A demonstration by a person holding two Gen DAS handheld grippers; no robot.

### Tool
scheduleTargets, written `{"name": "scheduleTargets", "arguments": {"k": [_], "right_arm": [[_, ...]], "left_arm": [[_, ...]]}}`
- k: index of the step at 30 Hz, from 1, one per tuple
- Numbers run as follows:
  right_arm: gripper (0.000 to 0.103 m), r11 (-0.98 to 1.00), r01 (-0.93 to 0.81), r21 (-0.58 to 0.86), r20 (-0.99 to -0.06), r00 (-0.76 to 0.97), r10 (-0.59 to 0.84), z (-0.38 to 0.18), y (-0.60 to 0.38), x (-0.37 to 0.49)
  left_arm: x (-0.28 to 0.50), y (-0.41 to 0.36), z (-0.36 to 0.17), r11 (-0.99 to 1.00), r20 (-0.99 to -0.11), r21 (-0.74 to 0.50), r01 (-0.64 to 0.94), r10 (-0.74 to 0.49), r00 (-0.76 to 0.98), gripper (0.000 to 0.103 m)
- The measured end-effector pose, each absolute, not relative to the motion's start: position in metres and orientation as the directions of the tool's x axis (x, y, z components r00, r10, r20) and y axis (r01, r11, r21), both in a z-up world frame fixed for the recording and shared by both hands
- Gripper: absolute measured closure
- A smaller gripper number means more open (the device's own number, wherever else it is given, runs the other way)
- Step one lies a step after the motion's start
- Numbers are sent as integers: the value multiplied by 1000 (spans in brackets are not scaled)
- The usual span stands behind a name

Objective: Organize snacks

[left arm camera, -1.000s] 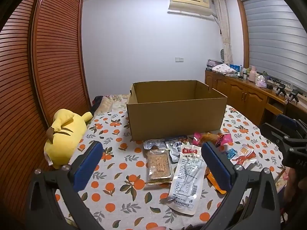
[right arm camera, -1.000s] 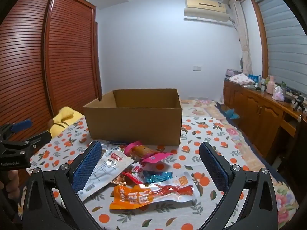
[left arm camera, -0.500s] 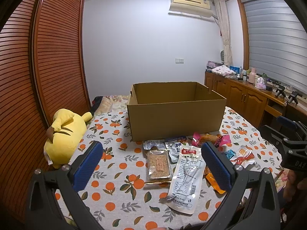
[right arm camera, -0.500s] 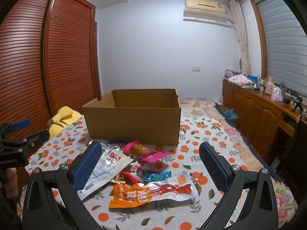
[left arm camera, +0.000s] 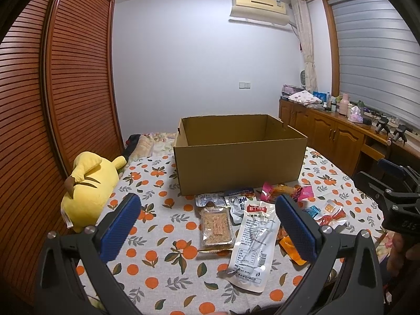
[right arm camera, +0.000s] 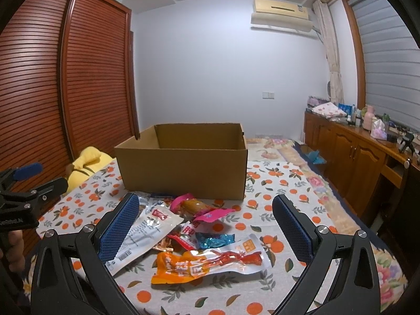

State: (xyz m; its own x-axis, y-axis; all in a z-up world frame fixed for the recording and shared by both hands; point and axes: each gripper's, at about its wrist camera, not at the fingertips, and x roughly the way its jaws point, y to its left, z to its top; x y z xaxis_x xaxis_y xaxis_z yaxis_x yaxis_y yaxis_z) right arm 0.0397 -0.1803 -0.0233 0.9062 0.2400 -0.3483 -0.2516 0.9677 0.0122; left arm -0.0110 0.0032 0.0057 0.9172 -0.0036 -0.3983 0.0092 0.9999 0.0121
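Observation:
An open cardboard box (left arm camera: pixel 239 157) stands on the orange-print tablecloth (left arm camera: pixel 162 267); it also shows in the right wrist view (right arm camera: pixel 183 170). Several snack packets lie in front of it: a white pouch (left arm camera: pixel 254 246), a clear-wrapped cracker bar (left arm camera: pixel 216 225), a pink-wrapped snack (right arm camera: pixel 202 207), an orange and clear pouch (right arm camera: pixel 210 262). My left gripper (left arm camera: pixel 207 225) is open and empty, held above the cracker bar and white pouch. My right gripper (right arm camera: pixel 206 228) is open and empty, above the pile of packets.
A yellow plush toy (left arm camera: pixel 89 183) lies at the table's left edge by the slatted wooden wardrobe (left arm camera: pixel 52 105). A wooden sideboard (right arm camera: pixel 367 162) with clutter runs along the right wall. A bed with floral bedding (right arm camera: pixel 278 144) lies behind the table.
Both grippers have drawn slightly back and up from the table; the box and snacks look a little farther. Nothing was taken hold of.

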Motion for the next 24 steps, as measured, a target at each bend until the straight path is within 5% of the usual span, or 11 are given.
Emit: {"name": "scheduleTargets", "arguments": {"k": [24], "right_arm": [[0,969,-248,17,-347,907,239,-22,-182,38]], "left_arm": [[-13,0,10,1000,-401,5,28,-24,916,0]]}}
